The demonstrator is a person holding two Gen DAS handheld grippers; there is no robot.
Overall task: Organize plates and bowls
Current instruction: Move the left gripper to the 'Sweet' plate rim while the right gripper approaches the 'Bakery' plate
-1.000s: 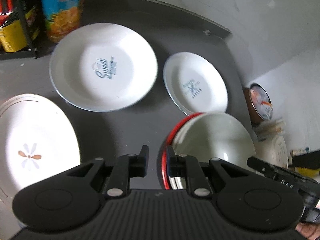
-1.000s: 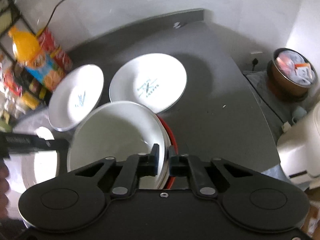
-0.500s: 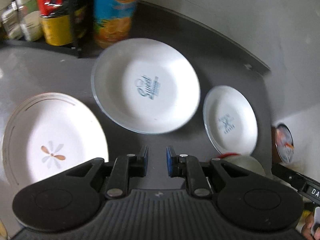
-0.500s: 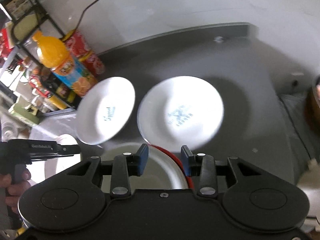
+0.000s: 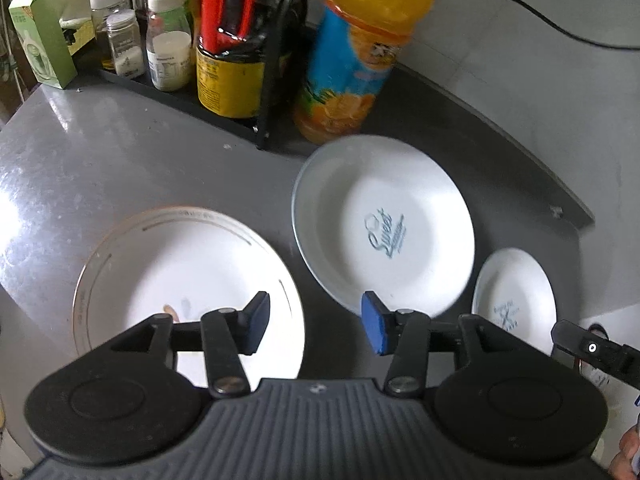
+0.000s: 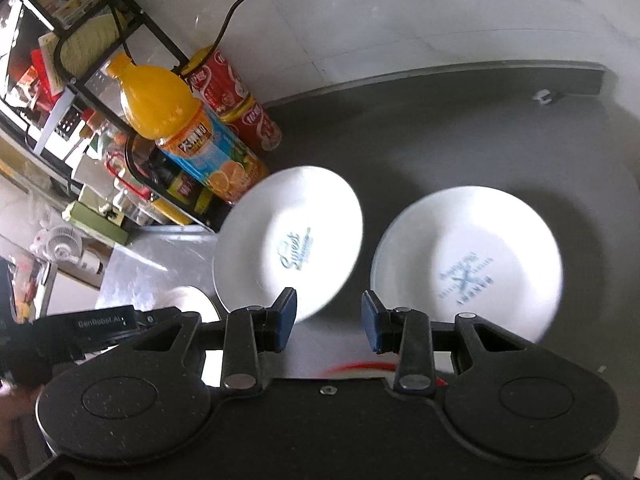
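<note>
Both claws released and holding nothing: left claw [image 5: 316, 330], right claw [image 6: 329, 322]. Three plates lie apart mid-bench: gold-rimmed plate [image 5: 160, 276], lettered plate [image 5: 384, 224], small plate [image 6: 468, 268]. Likely stiff, slick, breakable; pinch the raised rim.

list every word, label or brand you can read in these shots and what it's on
"Sweet": blue script on the middle plate; the small line under it is unreadable.
"GenRobot.AI": on the left claw's black body, seen from the right wrist view.
Small plate: blue print around a crossed emblem, too blurred.
Juice bottle: non-Latin characters on the label, unreadable.
Red can: label too blurred.
Jars on the rack: print too small.
</note>
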